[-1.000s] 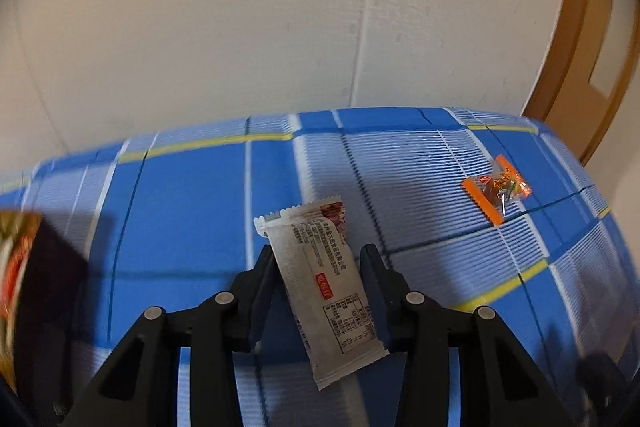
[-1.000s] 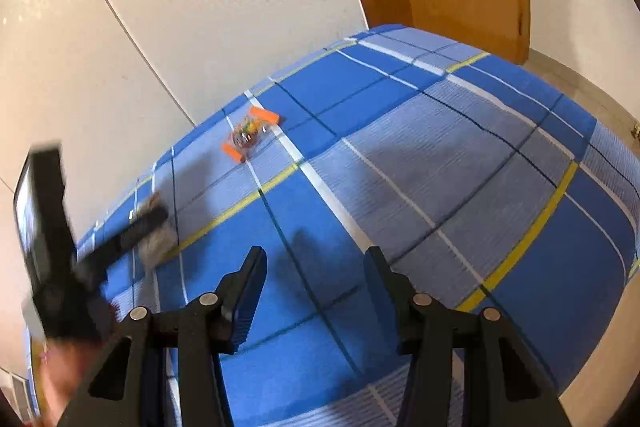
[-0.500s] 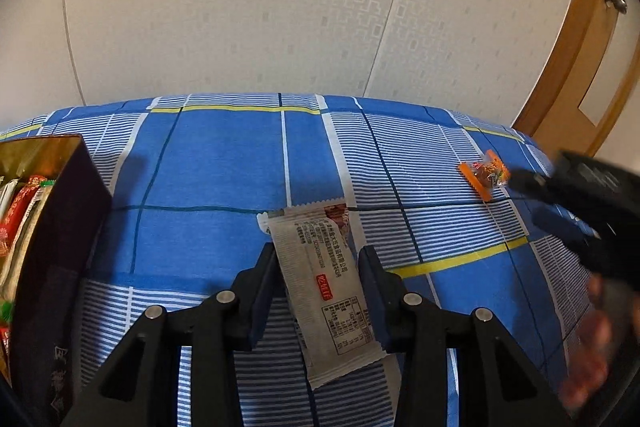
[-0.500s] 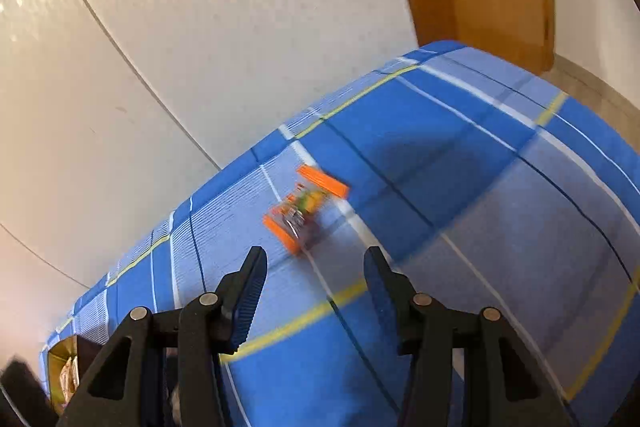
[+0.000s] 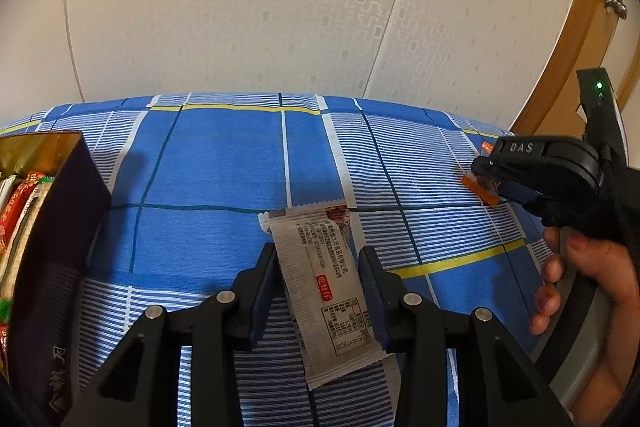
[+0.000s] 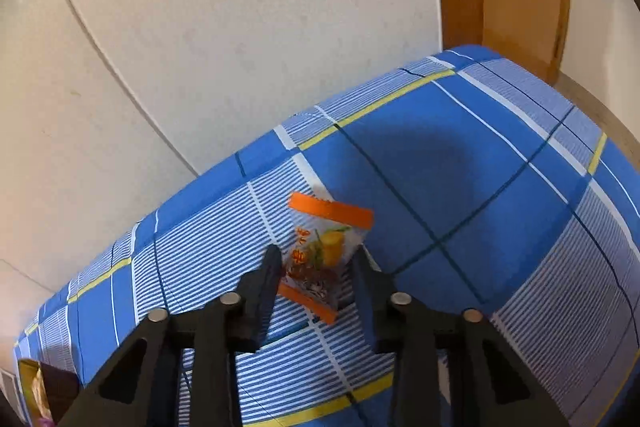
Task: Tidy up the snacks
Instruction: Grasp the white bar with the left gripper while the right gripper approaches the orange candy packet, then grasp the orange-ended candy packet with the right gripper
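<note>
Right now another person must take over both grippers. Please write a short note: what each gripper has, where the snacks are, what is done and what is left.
Left gripper: shut on the white snack bar, held above the checked cloth.
Right gripper: jaws closing around the orange candy packet, which lies on the cloth; the pads look at its edges, a firm grip is not certain.
Dark box at the left already holds several snacks.
Done: the bar is picked up.
Left: secure the candy packet, then probably put both into the box.
</note>
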